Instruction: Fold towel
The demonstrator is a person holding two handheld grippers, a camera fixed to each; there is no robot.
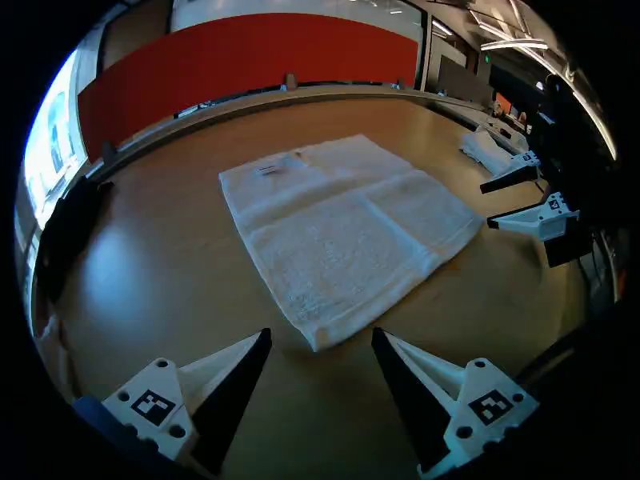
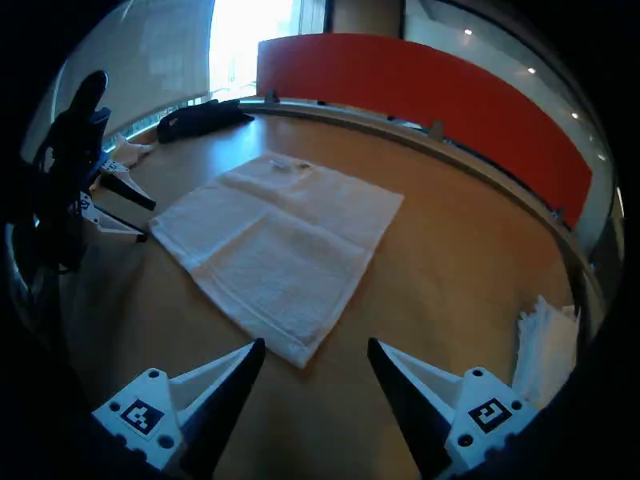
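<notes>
Room: a wood-toned counter (image 1: pixel 160 264) runs back to a low rail, with a long red panel (image 1: pixel 256 56) behind the rail and a bright window (image 2: pixel 248 48) beside the panel.

Towel: the white towel (image 1: pixel 352 232) lies flat on the counter in a rough square, its edge thick as if already doubled. Crease lines cross it, and a small tag (image 1: pixel 268 169) sits at its far corner.

Left claw: the left claw (image 1: pixel 322 332) is spread wide with nothing between its fingers. It is held just short of the towel's near corner and does not touch the cloth. In the right gripper view it shows off the towel's left corner, close to it but apart.

Right claw: the right claw (image 2: pixel 316 342) is also spread and empty, just short of another corner of the towel. In the left gripper view it sits beside the towel's right corner, apart from it.

Second cloth: a crumpled white cloth (image 2: pixel 544 352) lies well away from the towel, at the counter's edge.

Dark item: a black, bag-like thing (image 2: pixel 204 116) rests beyond the towel's far side by the rail. I cannot tell whether it is open or what it holds.
</notes>
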